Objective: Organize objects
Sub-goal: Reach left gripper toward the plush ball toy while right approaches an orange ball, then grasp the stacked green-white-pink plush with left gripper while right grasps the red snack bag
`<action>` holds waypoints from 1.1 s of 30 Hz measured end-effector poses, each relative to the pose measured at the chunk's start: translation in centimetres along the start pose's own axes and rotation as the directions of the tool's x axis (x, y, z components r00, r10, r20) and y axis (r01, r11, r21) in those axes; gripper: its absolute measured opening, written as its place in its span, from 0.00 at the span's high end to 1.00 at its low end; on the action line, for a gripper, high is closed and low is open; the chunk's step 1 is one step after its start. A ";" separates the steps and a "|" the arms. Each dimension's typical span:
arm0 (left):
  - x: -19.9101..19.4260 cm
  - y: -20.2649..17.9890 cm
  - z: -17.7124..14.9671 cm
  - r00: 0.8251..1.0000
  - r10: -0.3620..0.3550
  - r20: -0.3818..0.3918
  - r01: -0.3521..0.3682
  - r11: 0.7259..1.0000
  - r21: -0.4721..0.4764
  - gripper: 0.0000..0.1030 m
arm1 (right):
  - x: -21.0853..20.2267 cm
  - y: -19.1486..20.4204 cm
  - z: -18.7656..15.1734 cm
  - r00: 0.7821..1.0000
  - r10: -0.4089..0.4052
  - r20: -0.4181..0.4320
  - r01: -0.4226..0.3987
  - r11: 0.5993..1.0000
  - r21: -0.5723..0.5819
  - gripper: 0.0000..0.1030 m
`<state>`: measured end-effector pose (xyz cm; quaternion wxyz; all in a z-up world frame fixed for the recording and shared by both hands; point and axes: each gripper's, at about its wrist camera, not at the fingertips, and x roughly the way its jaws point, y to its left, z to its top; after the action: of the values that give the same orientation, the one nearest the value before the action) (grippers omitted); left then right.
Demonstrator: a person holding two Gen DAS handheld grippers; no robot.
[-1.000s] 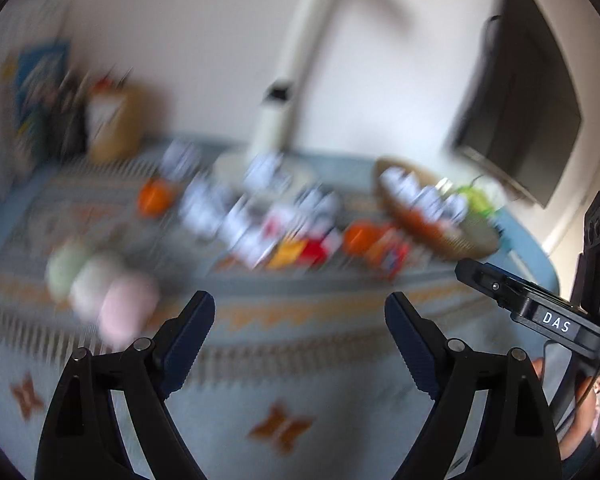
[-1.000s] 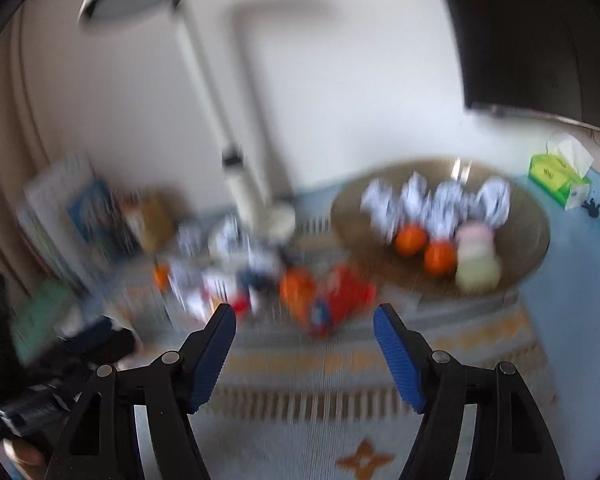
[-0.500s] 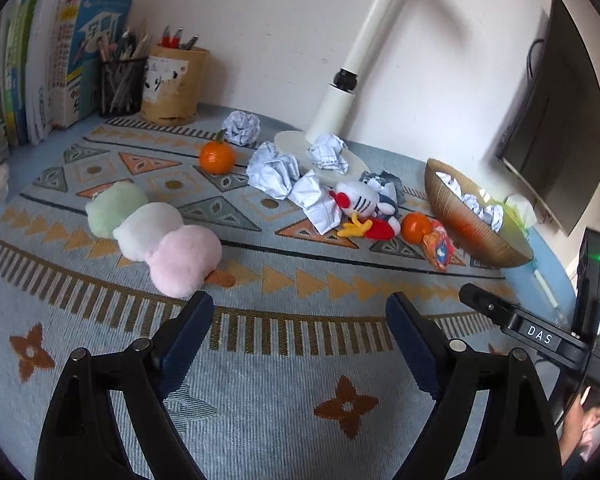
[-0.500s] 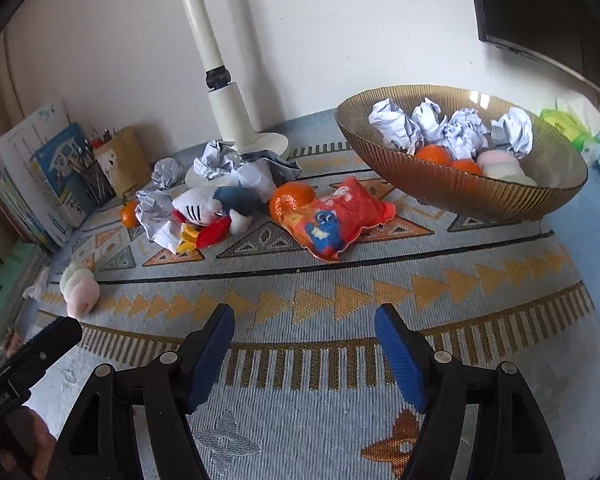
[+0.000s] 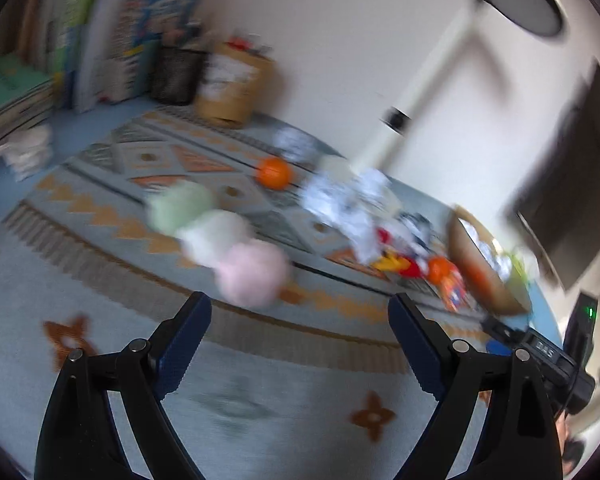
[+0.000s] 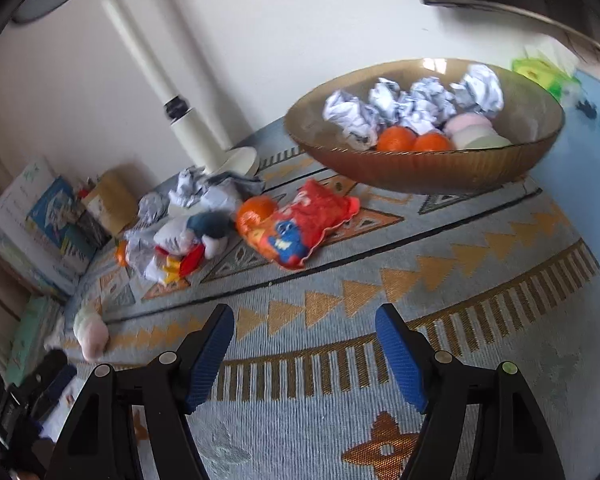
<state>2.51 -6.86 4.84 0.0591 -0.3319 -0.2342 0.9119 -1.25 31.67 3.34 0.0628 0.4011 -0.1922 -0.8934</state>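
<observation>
My left gripper (image 5: 300,316) is open and empty above the patterned rug (image 5: 260,360), just short of a plush of three balls, green, white and pink (image 5: 220,236). An orange (image 5: 274,173), crumpled paper balls (image 5: 340,200) and a plush toy lie beyond; the view is blurred. My right gripper (image 6: 304,332) is open and empty over the rug. Ahead of it lie a red snack bag (image 6: 300,228), an orange (image 6: 256,210) and a white and grey plush toy (image 6: 196,234). A brown bowl (image 6: 420,168) holds paper balls, two oranges and a pastel plush.
A white lamp stand (image 6: 188,128) rises behind the pile. Books (image 5: 132,40) and pen holders (image 5: 232,84) stand at the back left. A dark monitor (image 5: 572,208) hangs on the right wall. A green tissue box (image 6: 540,70) sits behind the bowl.
My left gripper has swung left and closer to the three-ball plush, blurring the view. My right gripper has moved forward toward the bowl and snack bag. Both stay open.
</observation>
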 end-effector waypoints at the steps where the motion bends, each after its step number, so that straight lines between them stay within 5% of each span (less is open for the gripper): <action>1: -0.2 1.3 0.7 1.000 0.010 0.005 -0.010 0.999 -0.044 0.13 | 0.3 -0.1 0.7 0.999 0.017 -0.028 -0.016 0.999 0.037 0.30; 5: 1.7 3.8 3.1 0.996 0.049 -0.068 -0.060 0.986 -0.156 0.13 | 3.1 0.6 3.0 0.995 0.040 -0.094 -0.030 0.993 0.110 0.30; 11: 6.2 1.2 4.3 0.964 0.236 -0.125 -0.247 0.965 -0.083 0.13 | 6.0 1.5 3.8 0.997 -0.064 -0.050 0.070 0.989 0.131 0.30; 16: 8.1 -0.9 4.0 0.929 0.357 -0.095 -0.356 0.934 0.028 0.14 | 7.2 2.7 4.2 0.989 -0.144 -0.036 0.147 0.987 0.069 0.30; 18: 8.3 -1.0 3.9 0.921 0.379 -0.089 -0.376 0.925 0.058 0.23 | 7.5 3.1 4.2 0.985 -0.166 -0.038 0.167 0.985 0.033 0.39; 20: 8.0 -0.9 3.8 0.922 0.379 -0.085 -0.372 0.924 0.083 0.44 | 7.5 3.3 3.9 0.989 -0.139 -0.042 0.139 0.990 -0.004 0.49; 26: 6.8 0.6 3.6 0.951 0.287 -0.115 -0.272 0.953 0.135 0.57 | 5.9 2.4 3.2 0.994 -0.084 -0.067 0.077 0.992 -0.099 0.62; 28: 5.9 0.8 3.6 0.967 0.213 -0.137 -0.189 0.967 0.170 0.59 | 4.9 2.3 3.0 0.995 -0.065 -0.078 0.051 0.985 -0.166 0.63; 30: 4.6 0.2 3.4 0.975 0.162 -0.150 -0.121 0.961 0.247 0.59 | 3.3 2.4 2.3 0.994 -0.045 -0.104 0.016 0.965 -0.261 0.83; 33: 3.2 -0.8 2.9 0.979 0.101 -0.179 -0.036 0.941 0.337 0.59 | 0.8 2.3 1.0 0.991 -0.043 -0.124 -0.007 0.927 -0.376 0.83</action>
<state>-1.83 -6.42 5.35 0.1047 -0.4121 -0.0586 0.9032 -2.65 29.61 4.27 0.1427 0.4409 -0.0097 -0.8861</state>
